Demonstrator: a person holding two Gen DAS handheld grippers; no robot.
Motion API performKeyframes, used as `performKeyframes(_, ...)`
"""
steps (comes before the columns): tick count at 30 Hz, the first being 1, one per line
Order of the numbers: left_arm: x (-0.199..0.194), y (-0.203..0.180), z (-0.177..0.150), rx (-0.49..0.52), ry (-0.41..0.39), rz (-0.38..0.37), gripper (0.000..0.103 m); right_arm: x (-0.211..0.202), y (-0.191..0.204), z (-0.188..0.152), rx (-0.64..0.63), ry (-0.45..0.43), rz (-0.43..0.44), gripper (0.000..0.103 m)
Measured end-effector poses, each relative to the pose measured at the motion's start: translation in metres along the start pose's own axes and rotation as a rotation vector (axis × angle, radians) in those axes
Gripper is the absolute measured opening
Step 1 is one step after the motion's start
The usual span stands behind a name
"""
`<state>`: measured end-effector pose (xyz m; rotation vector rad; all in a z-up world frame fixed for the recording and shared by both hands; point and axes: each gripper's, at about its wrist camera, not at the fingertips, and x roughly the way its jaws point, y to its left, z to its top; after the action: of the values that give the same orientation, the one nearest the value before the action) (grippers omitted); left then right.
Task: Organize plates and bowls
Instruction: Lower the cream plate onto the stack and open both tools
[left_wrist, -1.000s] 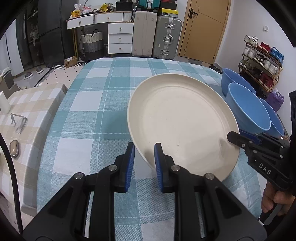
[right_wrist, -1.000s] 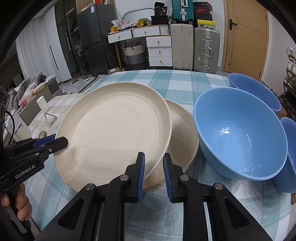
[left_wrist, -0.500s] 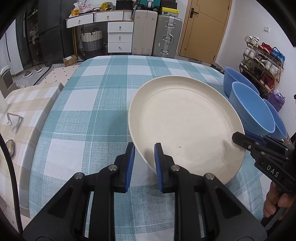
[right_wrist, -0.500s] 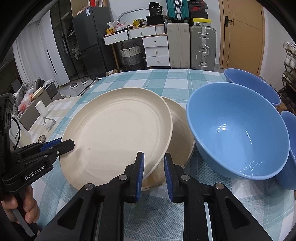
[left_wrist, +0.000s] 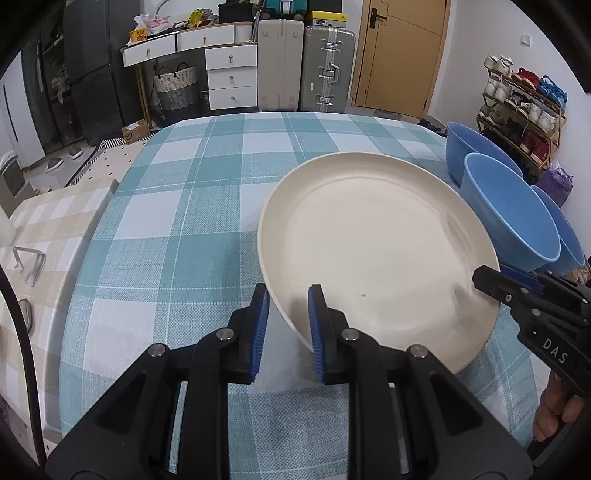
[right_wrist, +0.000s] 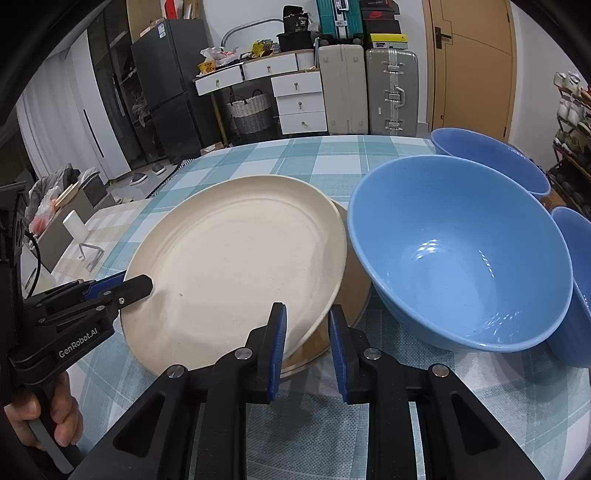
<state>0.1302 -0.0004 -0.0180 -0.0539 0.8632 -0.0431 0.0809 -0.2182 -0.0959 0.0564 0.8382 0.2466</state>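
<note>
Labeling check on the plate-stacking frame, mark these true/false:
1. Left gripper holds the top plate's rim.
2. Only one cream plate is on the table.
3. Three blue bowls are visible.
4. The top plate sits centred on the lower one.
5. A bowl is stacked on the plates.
1. True: the left gripper is clamped on the top plate.
2. False: a lower plate lies under it.
3. True: the near bowl, far bowl and right bowl.
4. False: it is tilted and offset.
5. False: the bowls stand beside the plates on the tablecloth.
</note>
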Motion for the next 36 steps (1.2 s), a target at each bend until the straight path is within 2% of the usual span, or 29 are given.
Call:
performKeyframes(13, 0.018, -0.003, 0.01, 0.021, 0.005, 0.004, 0.017, -0.002, -0.003, -0.003, 0.016, -0.017, -0.006, 0.026)
performKeyframes(21, 0.028, -0.008, 0.014, 0.05, 0.006, 0.033, 0.017, 0.001, -0.001, -0.005, 0.019, -0.012, -0.029, 0.026)
performKeyframes(36, 0.035, -0.012, 0.014, 0.067, 0.023, 0.028, 0.018, 0.003, -0.001, -0.006, 0.016, -0.022, -0.054, 0.028)
